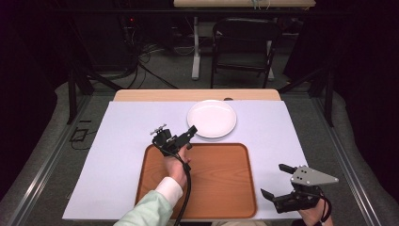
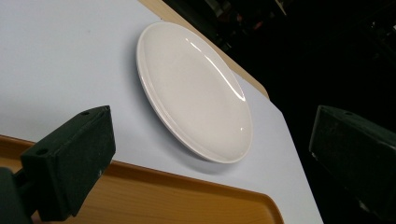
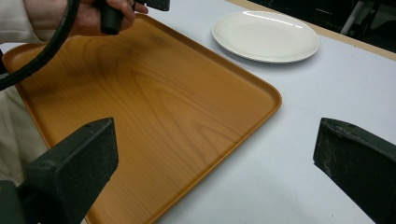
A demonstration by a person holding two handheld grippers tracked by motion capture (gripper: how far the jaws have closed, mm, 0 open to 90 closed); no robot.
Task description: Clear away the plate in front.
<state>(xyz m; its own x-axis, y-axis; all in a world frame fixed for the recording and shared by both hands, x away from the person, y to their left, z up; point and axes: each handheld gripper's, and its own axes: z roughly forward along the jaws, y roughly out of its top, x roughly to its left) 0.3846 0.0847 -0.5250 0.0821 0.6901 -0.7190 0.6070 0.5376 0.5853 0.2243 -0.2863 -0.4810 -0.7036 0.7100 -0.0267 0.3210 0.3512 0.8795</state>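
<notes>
A white plate (image 1: pixel 211 118) lies empty on the pale table cover, just beyond the far edge of a brown wooden tray (image 1: pixel 211 183). My left gripper (image 1: pixel 187 135) hovers over the tray's far left corner, open, its jaws pointing at the plate's near rim with nothing between them. In the left gripper view the plate (image 2: pixel 196 88) sits ahead between the jaws, the tray's rim (image 2: pixel 187 184) below. My right gripper (image 1: pixel 276 181) stands open at the tray's right edge near the table's front. Its own view shows the tray (image 3: pixel 154 107) and the plate (image 3: pixel 266 35) farther off.
The tray holds nothing. The pale cover (image 1: pixel 131 136) spreads left and right of the tray. A strip of wooden tabletop (image 1: pixel 155 95) shows at the far edge. A dark chair (image 1: pixel 244 44) and cables stand on the floor beyond the table.
</notes>
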